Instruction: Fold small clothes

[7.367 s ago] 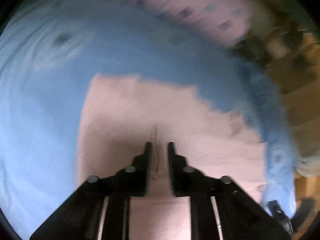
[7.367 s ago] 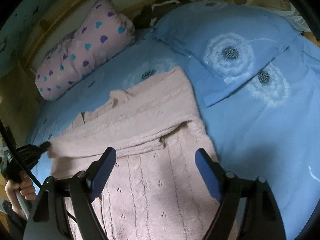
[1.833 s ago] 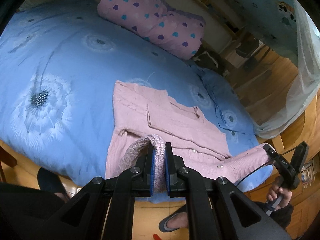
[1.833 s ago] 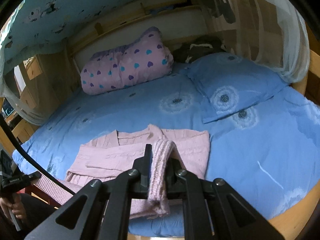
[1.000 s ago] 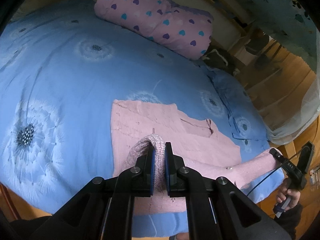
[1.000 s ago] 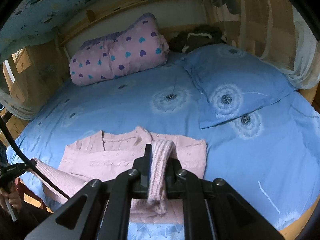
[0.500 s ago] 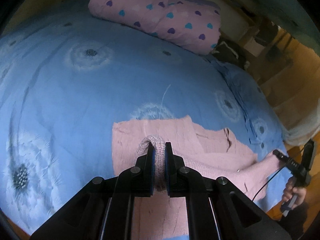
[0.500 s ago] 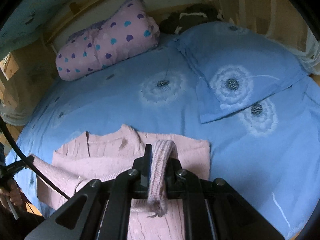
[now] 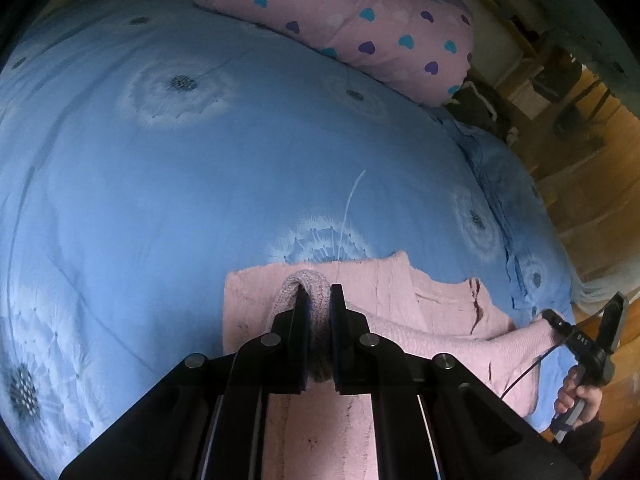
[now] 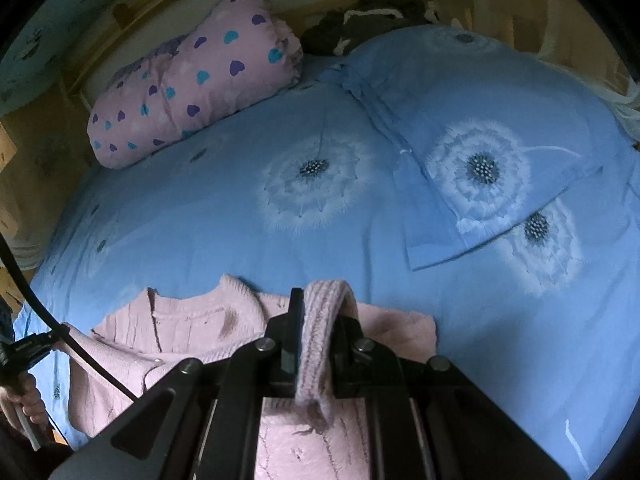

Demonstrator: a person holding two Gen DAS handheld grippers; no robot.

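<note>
A pink knitted cardigan lies on the blue dandelion-print bed cover near the front edge. My left gripper is shut on a ribbed hem corner of the cardigan, lifted over the garment's body. My right gripper is shut on the other ribbed hem corner, which droops between its fingers. The hem stretches between both grippers above the cardigan's neckline. In the left wrist view the right gripper shows at the far right, held by a hand. The cardigan's lower part is hidden under the gripper bodies.
A pink roll with heart prints lies at the head of the bed. A blue pillow with dandelion print sits on the right, dark clothing behind it. A wooden bed frame and floor border the bed. A black cable crosses the left.
Both grippers have carried the hem forward over the cardigan towards its neckline and lower. Less of the cardigan's body shows ahead of them; the bed cover fills more of both views.
</note>
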